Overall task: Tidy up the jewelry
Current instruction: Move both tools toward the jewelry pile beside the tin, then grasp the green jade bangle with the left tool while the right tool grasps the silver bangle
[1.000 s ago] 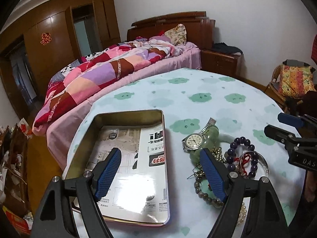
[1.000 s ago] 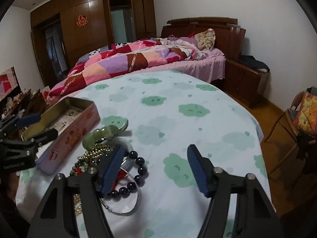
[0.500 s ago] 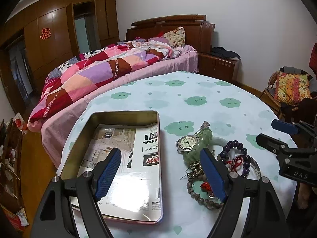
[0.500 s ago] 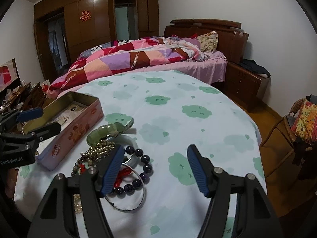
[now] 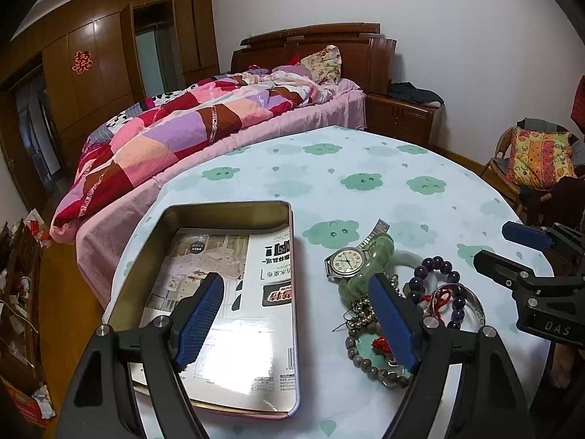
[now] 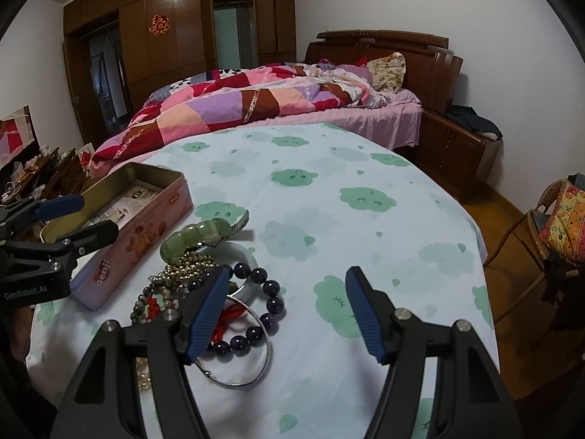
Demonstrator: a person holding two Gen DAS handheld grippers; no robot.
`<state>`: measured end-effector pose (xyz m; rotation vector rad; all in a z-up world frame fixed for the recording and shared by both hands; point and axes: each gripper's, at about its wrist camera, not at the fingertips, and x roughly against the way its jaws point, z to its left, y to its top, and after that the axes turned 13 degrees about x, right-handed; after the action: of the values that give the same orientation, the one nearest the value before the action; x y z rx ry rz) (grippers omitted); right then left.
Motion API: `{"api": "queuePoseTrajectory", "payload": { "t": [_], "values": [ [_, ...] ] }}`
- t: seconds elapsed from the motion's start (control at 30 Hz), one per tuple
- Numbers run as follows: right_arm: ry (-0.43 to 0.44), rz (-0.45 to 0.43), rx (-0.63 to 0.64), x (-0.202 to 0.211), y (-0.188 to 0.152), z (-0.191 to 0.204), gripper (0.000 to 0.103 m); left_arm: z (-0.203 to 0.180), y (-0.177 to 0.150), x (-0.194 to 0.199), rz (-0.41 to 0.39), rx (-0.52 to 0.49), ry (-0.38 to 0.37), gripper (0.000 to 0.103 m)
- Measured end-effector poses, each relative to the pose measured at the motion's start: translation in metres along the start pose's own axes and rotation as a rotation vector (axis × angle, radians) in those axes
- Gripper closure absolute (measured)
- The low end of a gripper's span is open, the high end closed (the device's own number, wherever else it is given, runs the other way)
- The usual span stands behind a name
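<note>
Both jaws spread wide, gripping nothing. Left gripper [image 5: 292, 320] poised over the seam between the tin box [image 5: 234, 216] at its 10 o'clock and the jewelry heap at its 2 o'clock: wristwatch [image 5: 345, 261], green jade piece [image 5: 369, 263], purple bead bracelet [image 5: 438, 285], grey bead strand [image 5: 369, 362]. Right gripper [image 6: 289, 311] hanging above the heap's near edge, left pad overlapping the purple beads and a thin silver bangle [image 6: 248, 376], cloud-print tablecloth [image 6: 365, 197] bare beyond at 12 and 3 o'clock. Seemingly the opening step: nothing sorted yet, box holding only printed paper. Next, likely: singling out one piece from the tangle, descending, closing, carrying to the box.
</note>
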<state>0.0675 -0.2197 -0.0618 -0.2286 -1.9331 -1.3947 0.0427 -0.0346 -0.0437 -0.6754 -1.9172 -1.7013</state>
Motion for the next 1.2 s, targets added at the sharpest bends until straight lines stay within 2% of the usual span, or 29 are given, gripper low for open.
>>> {"api": "queuePoseTrajectory", "payload": {
  "t": [0.17, 0.4, 0.83, 1.0, 1.03, 1.07, 1.17, 1.2],
  "values": [
    [0.01, 0.009, -0.003, -0.002, -0.002, 0.001, 0.035, 0.0, 0.0, -0.006, 0.013, 0.006, 0.0, 0.022],
    [0.017, 0.029, 0.004, -0.004, -0.004, 0.002, 0.044, -0.002, -0.001, -0.011, 0.035, 0.007, -0.031, 0.022],
    [0.034, 0.051, 0.02, -0.006, -0.011, 0.004, 0.045, -0.008, -0.001, -0.017, 0.044, -0.011, -0.058, 0.022],
    [0.056, 0.067, 0.042, -0.008, -0.014, 0.007, 0.059, -0.024, 0.004, -0.018, 0.035, -0.056, -0.117, 0.022],
    [0.06, 0.071, 0.045, -0.008, -0.015, 0.007, 0.062, -0.027, 0.005, -0.019, 0.036, -0.063, -0.126, 0.025],
    [0.063, 0.073, 0.046, -0.008, -0.015, 0.007, 0.065, -0.031, 0.005, -0.02, 0.038, -0.075, -0.139, 0.033],
    [0.071, 0.079, 0.053, -0.01, -0.016, 0.008, 0.068, -0.042, 0.006, -0.029, 0.062, -0.1, -0.169, 0.038],
    [0.077, 0.084, 0.052, -0.011, -0.017, 0.008, 0.069, -0.044, 0.005, -0.033, 0.071, -0.107, -0.165, 0.043]
  ]
}}
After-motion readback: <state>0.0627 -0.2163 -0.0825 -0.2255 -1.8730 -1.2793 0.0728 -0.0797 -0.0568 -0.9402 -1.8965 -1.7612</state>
